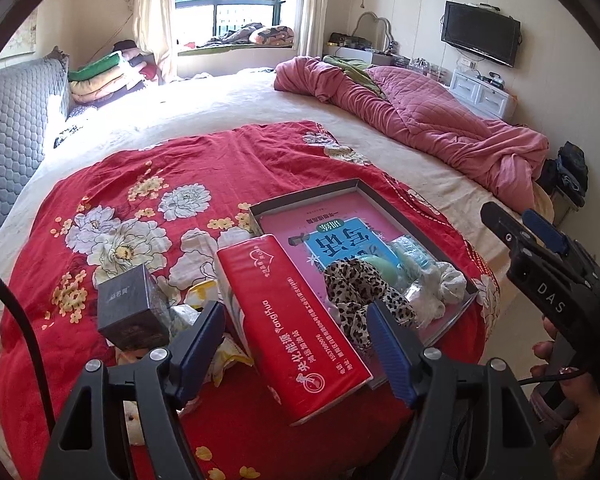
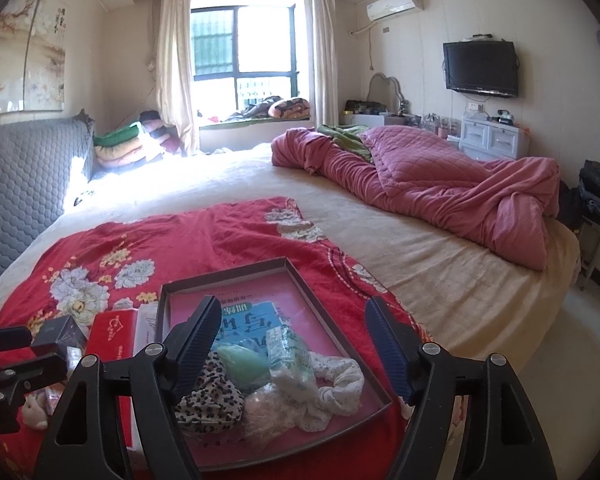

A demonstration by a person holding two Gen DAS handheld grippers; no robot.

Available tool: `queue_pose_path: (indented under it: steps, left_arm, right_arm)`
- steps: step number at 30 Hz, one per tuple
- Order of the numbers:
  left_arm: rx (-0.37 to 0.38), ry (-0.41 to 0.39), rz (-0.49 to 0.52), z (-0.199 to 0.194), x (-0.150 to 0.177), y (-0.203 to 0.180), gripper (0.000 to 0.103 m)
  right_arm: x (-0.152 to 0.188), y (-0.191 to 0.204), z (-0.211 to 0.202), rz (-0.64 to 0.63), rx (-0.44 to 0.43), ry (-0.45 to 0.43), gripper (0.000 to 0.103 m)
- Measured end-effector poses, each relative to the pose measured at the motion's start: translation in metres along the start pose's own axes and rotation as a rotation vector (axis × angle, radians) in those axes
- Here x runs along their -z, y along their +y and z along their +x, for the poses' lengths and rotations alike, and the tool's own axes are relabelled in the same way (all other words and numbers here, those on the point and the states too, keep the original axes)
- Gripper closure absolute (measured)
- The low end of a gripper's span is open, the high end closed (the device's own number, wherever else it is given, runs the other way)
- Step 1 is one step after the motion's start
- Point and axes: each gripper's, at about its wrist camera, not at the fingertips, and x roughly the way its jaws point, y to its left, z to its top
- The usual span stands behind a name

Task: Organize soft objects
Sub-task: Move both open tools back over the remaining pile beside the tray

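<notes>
Both claws, left (image 1: 296,344) and right (image 2: 288,344), gape empty above tray (image 2: 300,276).

a rumpled pink quilt (image 2: 440,176) lies on the bed (image 2: 440,272), a black tv (image 2: 480,68) on the wall beyond.

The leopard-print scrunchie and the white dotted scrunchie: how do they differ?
The leopard-print fabric scrunchie is tan with dark spots; the white dotted fabric scrunchie is pale with tiny specks. The leopard-print one lies at the tray's left near corner, the white one towards its right edge. Both sit crumpled inside the shallow grey tray.
</notes>
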Motion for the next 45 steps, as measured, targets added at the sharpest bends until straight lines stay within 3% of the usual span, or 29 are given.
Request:
queue_pose_path:
  steps: [6, 14, 27, 45]
  left_arm:
    - [-0.013, -0.015, -0.015, -0.019, 0.002, 0.012, 0.030]
    - [-0.025, -0.035, -0.037, -0.041, 0.006, 0.027, 0.030]
    - [-0.098, -0.058, -0.110, -0.071, 0.016, 0.069, 0.026]
    - [-0.222, -0.027, -0.250, -0.088, 0.044, 0.149, 0.026]
  right_arm:
    - [-0.012, 0.020, -0.019, -0.020, -0.037, -0.033, 0.026]
    - [-0.014, 0.044, -0.030, -0.055, -0.105, 0.003, 0.026]
    - [-0.028, 0.090, -0.066, -0.137, -0.214, -0.049, 0.026]
    - [-0.018, 0.129, -0.073, -0.226, -0.311, 0.000, 0.026]
